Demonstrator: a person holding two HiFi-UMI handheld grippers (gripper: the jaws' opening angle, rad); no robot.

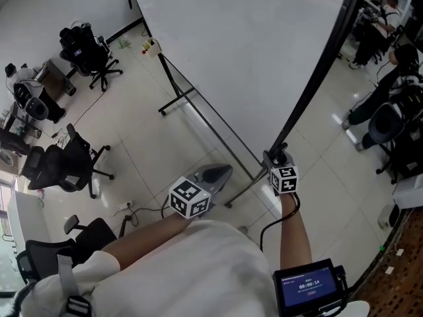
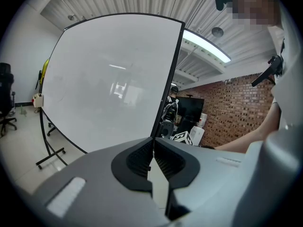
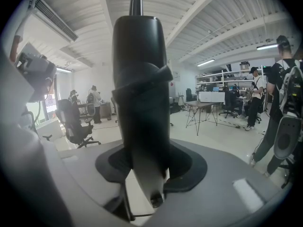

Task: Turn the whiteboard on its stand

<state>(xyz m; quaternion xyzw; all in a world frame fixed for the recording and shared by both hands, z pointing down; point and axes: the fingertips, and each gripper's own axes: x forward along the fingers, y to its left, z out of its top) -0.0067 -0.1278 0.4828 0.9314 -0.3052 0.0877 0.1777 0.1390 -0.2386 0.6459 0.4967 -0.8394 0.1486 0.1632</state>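
Whiteboard [image 1: 251, 51]: large, white and blank, standing on the tiled floor [image 1: 132, 150] straight ahead of the person; from the head view its face runs from upper left to lower right
Frame bar [image 1: 317, 78]: black upright along the board's right edge, sloping down toward the right gripper
Stand [image 1: 177, 101]: thin black legs and feet under the board, resting on the tiles
Right gripper [image 1: 281, 160]: jaws pinching the frame bar near its lower end; in the right gripper view the dark bar fills the gap between the pads and rises up the middle of the picture
Left gripper [image 1: 215, 176]: jaws pressed together with nothing between them, pointing at the board's lower right part, just beside the right gripper and apart from the board
Chairs [image 1: 89, 51]: black office chairs on the left, well apart from the board
Brick wall [image 2: 232, 108]: behind the board's right edge in the left gripper view
People [image 3: 284, 79]: standing among desks past the board in the right gripper view
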